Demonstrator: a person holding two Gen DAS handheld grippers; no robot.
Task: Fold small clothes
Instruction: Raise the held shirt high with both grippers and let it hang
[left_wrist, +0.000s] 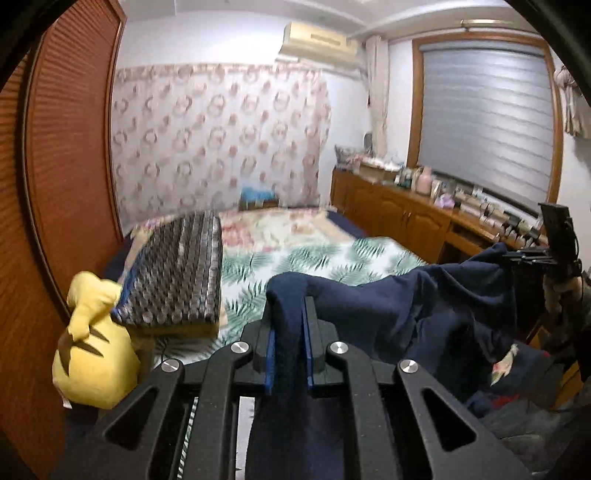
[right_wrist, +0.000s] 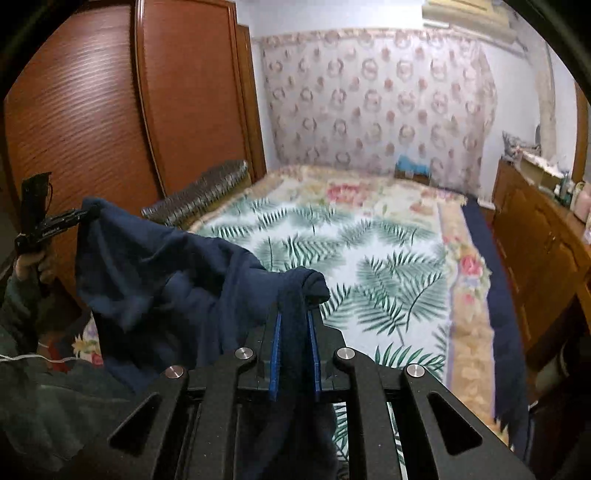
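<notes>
You hold a navy garment (left_wrist: 388, 310) up in the air between your two grippers, above the bed (right_wrist: 388, 258) with its palm-leaf sheet. Your left gripper (left_wrist: 289, 332) has its jaws nearly closed, pinching a bunched edge of the cloth between the blue pads, and a fold of it spills over the fingertips. Your right gripper (right_wrist: 294, 332) is the same: jaws drawn close together, clamped on another bunched edge, with a small knot of fabric poking out past the tips. The cloth sags in loose folds between the two grips and hangs down beneath each one. In the left wrist view your right gripper shows at the far right end of the garment. A yellow plush toy (left_wrist: 92, 354) sits at the left beside a dark patterned cushion (left_wrist: 177, 273) lying on the bed's left side.
</notes>
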